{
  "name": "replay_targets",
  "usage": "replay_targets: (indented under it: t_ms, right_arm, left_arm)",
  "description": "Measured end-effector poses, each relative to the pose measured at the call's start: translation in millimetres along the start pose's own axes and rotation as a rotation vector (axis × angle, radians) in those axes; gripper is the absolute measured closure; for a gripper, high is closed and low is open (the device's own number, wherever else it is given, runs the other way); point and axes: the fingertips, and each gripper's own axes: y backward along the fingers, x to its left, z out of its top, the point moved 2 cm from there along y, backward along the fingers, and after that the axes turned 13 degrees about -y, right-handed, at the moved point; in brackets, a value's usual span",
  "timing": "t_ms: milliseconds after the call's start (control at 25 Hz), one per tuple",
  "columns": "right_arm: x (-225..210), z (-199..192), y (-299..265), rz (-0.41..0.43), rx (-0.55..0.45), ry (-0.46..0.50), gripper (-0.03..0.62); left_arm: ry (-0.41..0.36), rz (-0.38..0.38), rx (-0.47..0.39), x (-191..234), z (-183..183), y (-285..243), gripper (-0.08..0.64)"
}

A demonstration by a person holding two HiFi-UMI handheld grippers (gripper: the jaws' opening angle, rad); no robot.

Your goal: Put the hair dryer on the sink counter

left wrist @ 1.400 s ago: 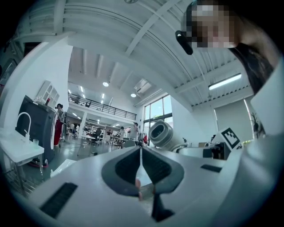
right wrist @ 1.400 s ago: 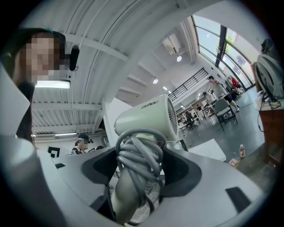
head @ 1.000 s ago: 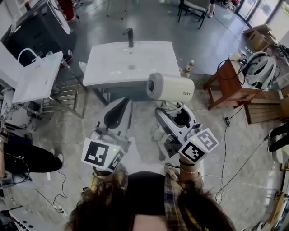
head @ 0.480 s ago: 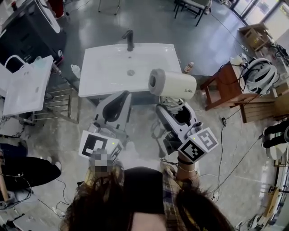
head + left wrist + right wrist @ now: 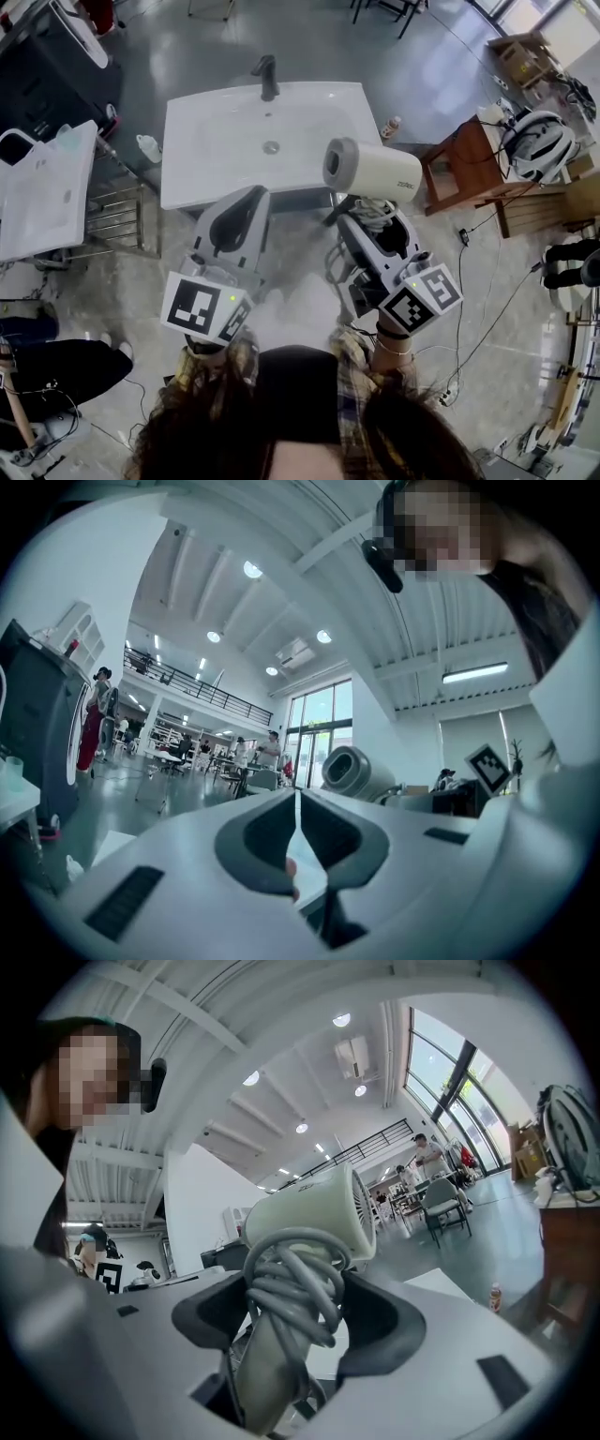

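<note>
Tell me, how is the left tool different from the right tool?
The right tool is clamped on the hair dryer by its handle; the left tool is shut and holds nothing. The left tool points at the front edge of the sink counter; the right tool sits by its front right corner. Both are white, each with a marker cube.

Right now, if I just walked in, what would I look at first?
Probably the big cream hair dryer, gripped by its cord-wrapped handle in the right gripper, by the front right corner of the white sink counter. Next, the left gripper, shut and empty, near the counter's front edge.
</note>
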Motion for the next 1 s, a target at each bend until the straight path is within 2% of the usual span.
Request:
replay_targets:
  t_ms: [240,480,720,1000]
  right_arm:
    - [-18,8,-7,-0.005,-0.003,-0.012,0.281]
    - [-53,23,-36,0.029,-0.005,-0.044,0.281]
    - [-102,52,-86,0.044,0.009,-0.054,0.281]
    - [-166,116,-151,0.081,0.036,-0.052,0.281]
  left_arm:
    - [-0.001,0.001,0.024,1,-9,-10,0.535]
    - [-0.043,0.064,0.019,23,-17,-41,0.535]
    - [-0.053,0.062,0.029,44,-20,-114,0.535]
    - [-0.059,0.095,0.041,69,-5,-216,0.534]
